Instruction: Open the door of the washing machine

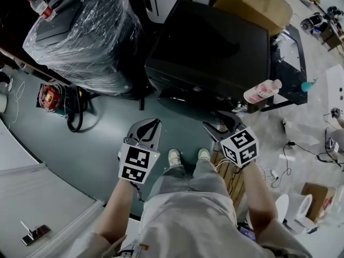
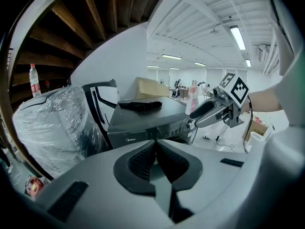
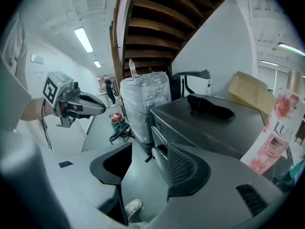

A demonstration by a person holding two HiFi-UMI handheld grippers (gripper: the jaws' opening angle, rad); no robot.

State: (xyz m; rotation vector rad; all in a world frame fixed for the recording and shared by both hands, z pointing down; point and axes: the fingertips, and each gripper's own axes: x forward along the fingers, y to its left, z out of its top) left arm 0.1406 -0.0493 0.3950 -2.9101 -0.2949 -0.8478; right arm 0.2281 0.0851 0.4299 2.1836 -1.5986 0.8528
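Note:
The dark washing machine (image 1: 209,47) stands straight ahead, its top towards me and its front panel (image 2: 143,128) facing the grippers. Its door is not visible in any view. A black cloth (image 3: 209,106) lies on its top. My left gripper (image 1: 152,123) hangs over the floor a short way in front of the machine's left part, shut with its pads (image 2: 143,159) meeting and nothing between them. My right gripper (image 1: 215,121) is close to the machine's front right corner (image 3: 159,137), open and empty, with floor and a shoe showing through the gap.
A tall plastic-wrapped object (image 1: 80,31) with a water bottle (image 1: 40,5) on it stands left of the machine. A pink bottle (image 1: 262,91) lies at the machine's right edge. A red device with a cable (image 1: 49,95) sits on the floor at left. Cardboard boxes (image 1: 258,1) are behind.

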